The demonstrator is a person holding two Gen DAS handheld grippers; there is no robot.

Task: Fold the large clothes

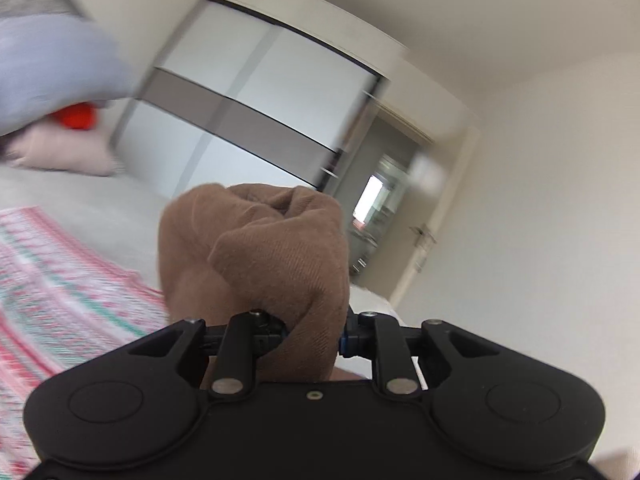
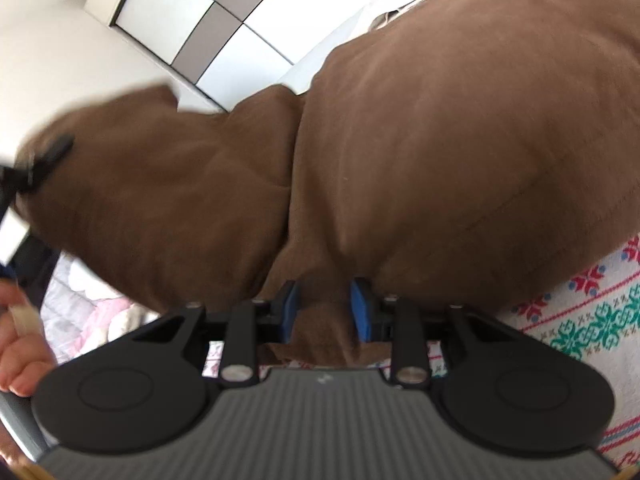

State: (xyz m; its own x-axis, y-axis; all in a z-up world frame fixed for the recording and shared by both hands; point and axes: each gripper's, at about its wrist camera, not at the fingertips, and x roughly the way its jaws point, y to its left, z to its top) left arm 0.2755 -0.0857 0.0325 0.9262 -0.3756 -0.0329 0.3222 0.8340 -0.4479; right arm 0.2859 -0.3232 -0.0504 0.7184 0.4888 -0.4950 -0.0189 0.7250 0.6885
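A large brown garment (image 2: 440,140) is held up between both grippers, above a patterned bedspread (image 2: 592,320). My right gripper (image 2: 324,312) is shut on a pinch of the brown cloth between its blue pads (image 2: 362,308); the garment spreads wide in front of it. My left gripper (image 1: 312,332) is shut on a bunched brown corner (image 1: 256,252) that hides its fingertips. The left gripper also shows at the left edge of the right wrist view (image 2: 44,164), gripping the garment's far end.
The red, green and white patterned bedspread (image 1: 52,288) covers the bed. Pillows (image 1: 60,152) and a blue-grey cushion (image 1: 56,68) lie at its head. A white sliding wardrobe (image 1: 256,96) stands behind, with an open door (image 1: 380,204) to its right.
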